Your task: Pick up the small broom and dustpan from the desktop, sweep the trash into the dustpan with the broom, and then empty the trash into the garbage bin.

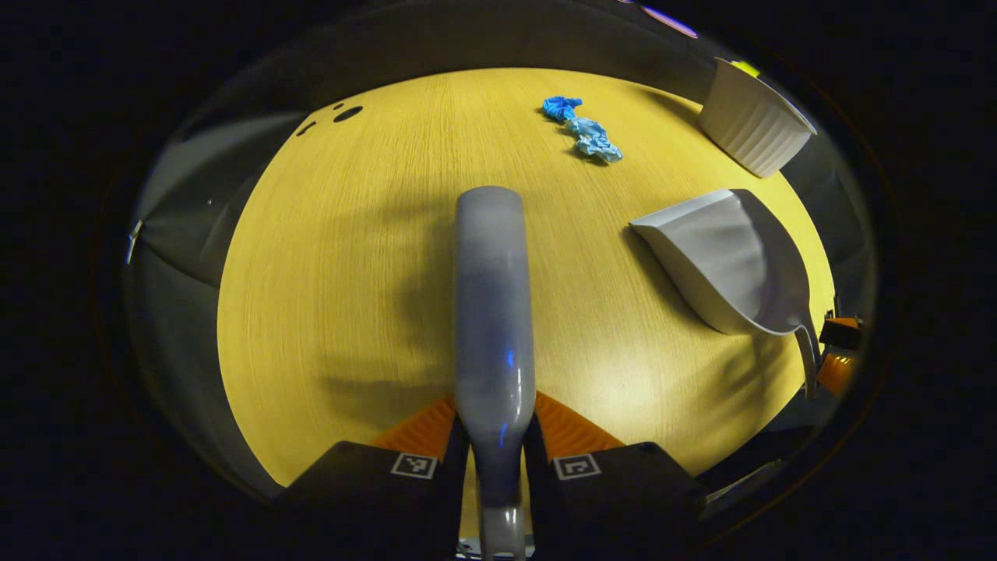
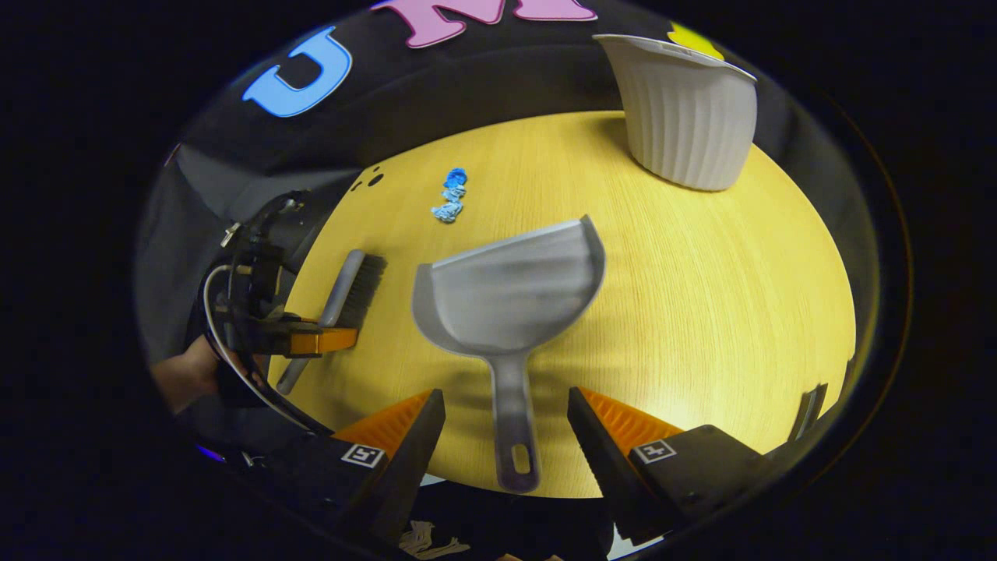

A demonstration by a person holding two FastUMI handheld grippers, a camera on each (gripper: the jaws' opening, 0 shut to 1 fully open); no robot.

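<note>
My left gripper (image 1: 494,425) is shut on the grey handle of the small broom (image 1: 492,296), which points forward over the wooden desktop (image 1: 335,273). In the right gripper view the same broom (image 2: 352,288) shows its black bristles on the desk, held by the left gripper (image 2: 315,340). The grey dustpan (image 2: 514,292) lies flat, its handle (image 2: 514,428) pointing back between the spread fingers of my right gripper (image 2: 506,436), which is open and touches nothing. Crumpled blue trash (image 2: 450,195) lies beyond the dustpan (image 1: 728,261) and also shows as blue trash (image 1: 586,132) far ahead of the broom.
A white ribbed garbage bin (image 2: 685,117) stands at the desk's far right; the bin (image 1: 752,117) is beyond the dustpan in the left gripper view. A hand (image 2: 187,374) holds the left gripper. Cable holes (image 1: 347,114) sit at the far left edge.
</note>
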